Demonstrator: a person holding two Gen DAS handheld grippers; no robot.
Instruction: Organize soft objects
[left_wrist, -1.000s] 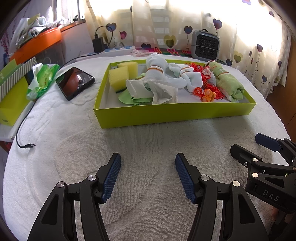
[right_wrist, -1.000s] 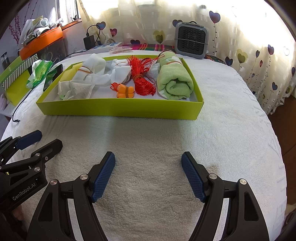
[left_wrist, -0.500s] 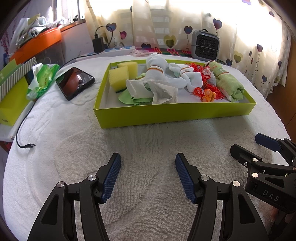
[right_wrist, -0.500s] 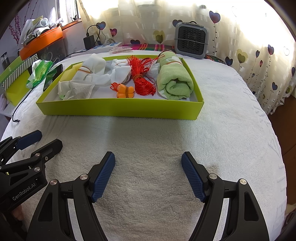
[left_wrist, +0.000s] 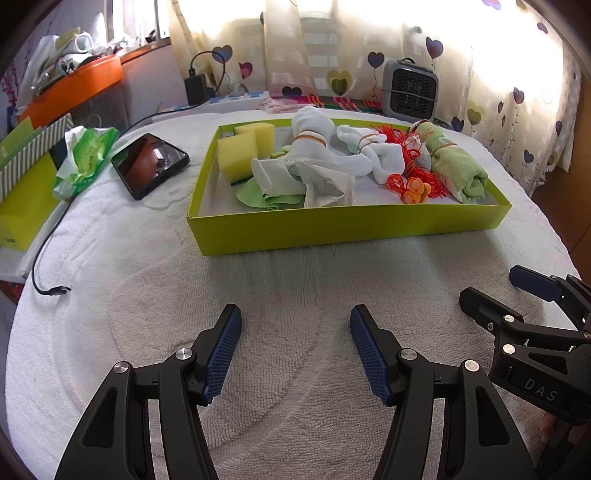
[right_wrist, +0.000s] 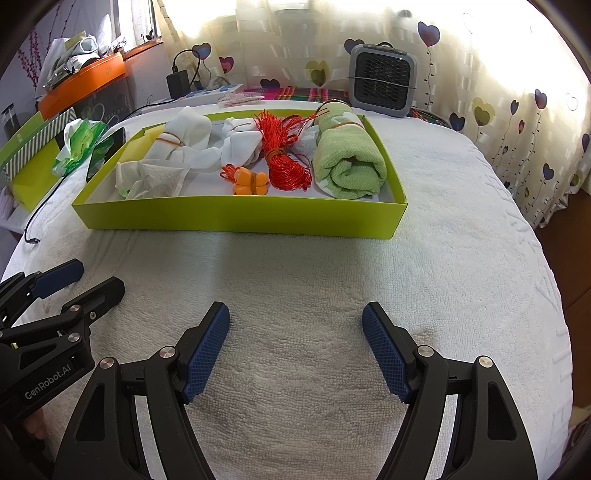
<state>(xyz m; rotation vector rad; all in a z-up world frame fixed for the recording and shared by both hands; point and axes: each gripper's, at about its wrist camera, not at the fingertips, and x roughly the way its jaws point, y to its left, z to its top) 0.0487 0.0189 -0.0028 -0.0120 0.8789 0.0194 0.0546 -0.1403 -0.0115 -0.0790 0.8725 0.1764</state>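
**Soft goods boxed on a towelled table, both claws idle**

Nearest the lenses: left gripper (left_wrist: 295, 350), black angular arms tipped with ribbed blue pads (left_wrist: 221, 354), spread wide and gripping nothing, poised over looped white terry cloth (left_wrist: 295, 280). Just beside it, right gripper (right_wrist: 295, 350), same black frame and cross-hatched blue pads (right_wrist: 386, 354), likewise splayed wide and empty above the same nubby pile.

Farther back, resting on the cloth: shallow rectangular tray (right_wrist: 240, 216) of smooth lime-green card, white inside. Packed within, from the right end: rolled green towel (right_wrist: 349, 162), plush and cylindrical, cinched by a thin band; touching it, skein of glossy red cord (right_wrist: 284, 158), strands fanned at the top; in front, small orange plastic bundle (right_wrist: 249, 181); then two white socks (left_wrist: 365, 155) and (left_wrist: 308, 144), soft knit, each banded in orange; a crumpled white gauzy pouch (left_wrist: 328, 188) over a flat green cloth (left_wrist: 258, 195); at the far left corner, two porous yellow sponge blocks (left_wrist: 236, 153).

Left of the tray, well apart: glossy black phone (left_wrist: 149, 164), crinkled green tissue pack (left_wrist: 83, 155), black cable (left_wrist: 48, 258). Beyond, a boxy grey fan heater (right_wrist: 382, 85) before heart-printed curtains (right_wrist: 517, 110).
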